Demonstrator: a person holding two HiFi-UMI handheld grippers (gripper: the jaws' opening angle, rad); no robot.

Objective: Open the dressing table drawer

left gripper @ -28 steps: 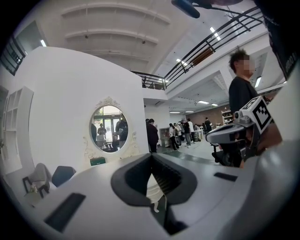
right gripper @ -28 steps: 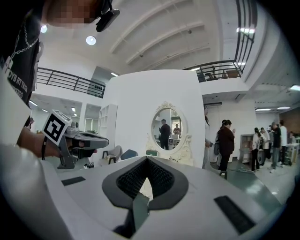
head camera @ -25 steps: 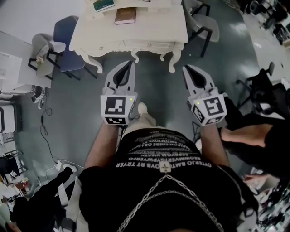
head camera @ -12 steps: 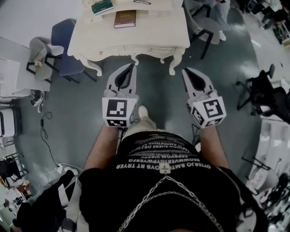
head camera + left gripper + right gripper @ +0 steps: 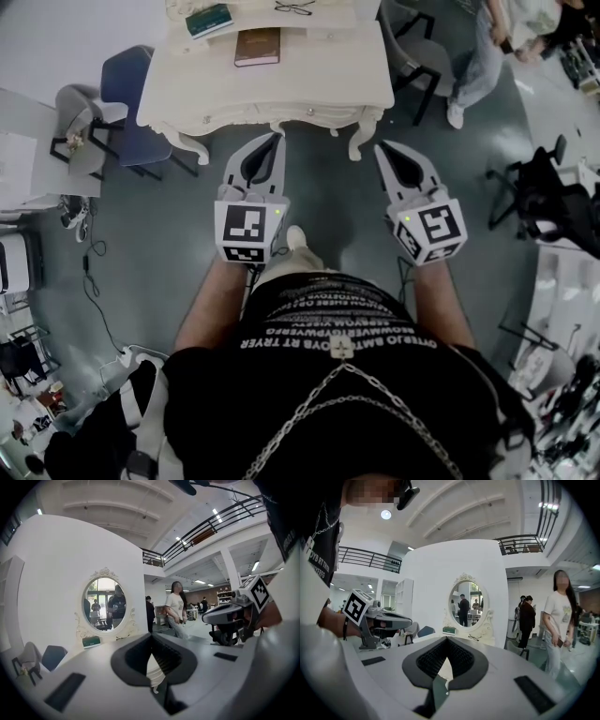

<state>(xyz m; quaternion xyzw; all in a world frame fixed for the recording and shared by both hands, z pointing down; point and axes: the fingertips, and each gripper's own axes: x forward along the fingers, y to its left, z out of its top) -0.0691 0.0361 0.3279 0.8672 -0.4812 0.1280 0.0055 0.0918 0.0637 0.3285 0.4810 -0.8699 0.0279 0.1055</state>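
Note:
The cream dressing table (image 5: pixel 309 86) stands ahead of me in the head view, its drawer front (image 5: pixel 281 118) under the near edge between the curved legs. My left gripper (image 5: pixel 275 140) is held out just short of that edge, jaws shut and empty. My right gripper (image 5: pixel 382 148) is level with it, beside the table's right front leg, also shut with nothing in it. In the left gripper view the left gripper (image 5: pixel 151 637) points at the oval mirror (image 5: pixel 104 604). The right gripper (image 5: pixel 446 640) faces the same mirror (image 5: pixel 466 603) in its own view.
A brown book (image 5: pixel 258 46), a green book (image 5: pixel 208 20) and glasses (image 5: pixel 295 8) lie on the table. A blue chair (image 5: pixel 131 94) stands at its left, a grey chair (image 5: pixel 424 52) at its right. A person (image 5: pixel 487 52) walks at the top right. Cables (image 5: pixel 92 272) trail on the left floor.
Both grippers have moved forward towards the table, which now sits lower and nearer in the head view. A person has come into view at the top right.

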